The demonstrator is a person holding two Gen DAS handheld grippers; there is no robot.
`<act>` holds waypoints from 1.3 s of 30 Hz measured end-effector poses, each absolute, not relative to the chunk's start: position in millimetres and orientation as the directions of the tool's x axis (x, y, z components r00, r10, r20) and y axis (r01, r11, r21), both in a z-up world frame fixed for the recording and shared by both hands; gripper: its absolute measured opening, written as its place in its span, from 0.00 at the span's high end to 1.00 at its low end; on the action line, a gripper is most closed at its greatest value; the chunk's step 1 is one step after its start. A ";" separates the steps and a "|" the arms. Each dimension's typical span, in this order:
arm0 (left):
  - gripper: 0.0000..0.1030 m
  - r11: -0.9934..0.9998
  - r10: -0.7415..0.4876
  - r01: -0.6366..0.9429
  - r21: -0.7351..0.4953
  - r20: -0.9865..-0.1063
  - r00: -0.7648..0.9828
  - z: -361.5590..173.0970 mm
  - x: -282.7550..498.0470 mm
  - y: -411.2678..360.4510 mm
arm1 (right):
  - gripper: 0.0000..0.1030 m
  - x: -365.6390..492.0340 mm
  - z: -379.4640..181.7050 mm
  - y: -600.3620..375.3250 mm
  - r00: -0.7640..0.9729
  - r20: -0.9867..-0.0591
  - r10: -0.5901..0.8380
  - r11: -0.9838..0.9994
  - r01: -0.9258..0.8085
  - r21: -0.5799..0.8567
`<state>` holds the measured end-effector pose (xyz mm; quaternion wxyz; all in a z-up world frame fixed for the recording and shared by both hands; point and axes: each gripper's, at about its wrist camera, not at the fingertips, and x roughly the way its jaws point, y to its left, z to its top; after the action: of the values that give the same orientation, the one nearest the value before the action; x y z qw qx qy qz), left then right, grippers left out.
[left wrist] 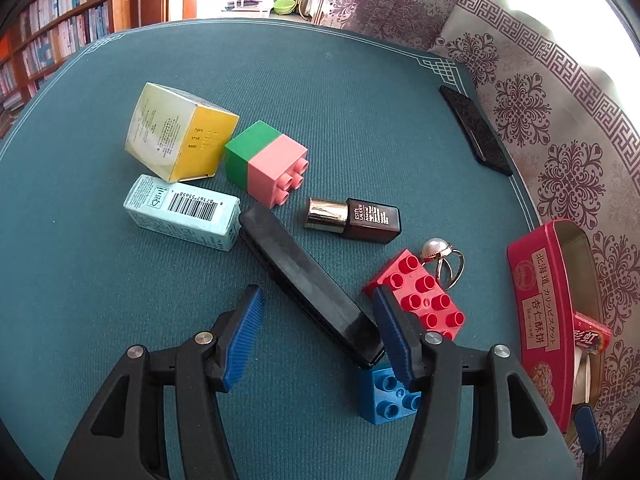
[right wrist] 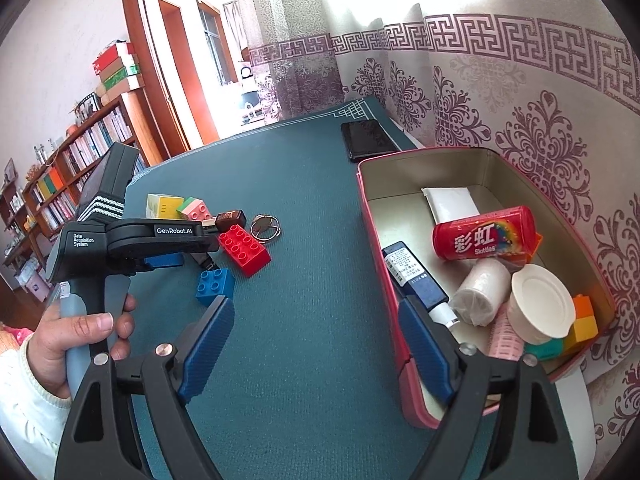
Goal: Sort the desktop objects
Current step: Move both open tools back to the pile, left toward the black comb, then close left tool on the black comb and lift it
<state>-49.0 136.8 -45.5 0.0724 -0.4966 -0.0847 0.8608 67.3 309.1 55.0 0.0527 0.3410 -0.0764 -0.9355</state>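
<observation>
Black flat oblong case (left wrist: 308, 280) lain on teal counter mat (left wrist: 360, 100), near end bracketed by left gripper (left wrist: 320, 316), jaws apart, nothing pinched; grasp judged imminent. Right gripper (right wrist: 316, 344) held wide, empty, beside red open tin (right wrist: 384, 264) receiving sorted items.
</observation>
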 end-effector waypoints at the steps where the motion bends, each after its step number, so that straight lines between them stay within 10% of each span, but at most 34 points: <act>1: 0.41 -0.977 0.201 -0.046 -0.206 -0.843 -0.499 -45.1 -47.2 141.7 | 0.16 68.1 56.0 307.6 -0.765 -0.627 -0.147 -0.984 0.050 0.170; 22: 0.37 -0.989 0.147 -0.068 -0.131 -0.831 -0.536 -68.3 -36.5 148.9 | 0.15 69.2 51.9 282.5 -0.746 -0.638 -0.192 -0.980 0.110 0.166; 29: 0.82 -0.988 0.151 -0.097 -0.116 -0.816 -0.558 -67.8 -32.1 144.5 | 0.15 64.4 49.3 273.7 -0.727 -0.652 -0.214 -0.976 0.126 0.180; 39: 0.83 -0.985 0.161 -0.146 -0.093 -0.808 -0.567 -66.8 -4.6 96.6 | 0.15 47.7 42.5 257.6 -0.670 -0.699 -0.249 -0.968 0.166 0.185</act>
<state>-4.6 96.6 -66.8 0.0868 -0.4569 -0.0079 0.8853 47.7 257.6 42.5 0.1138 0.3897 -0.0529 -0.9124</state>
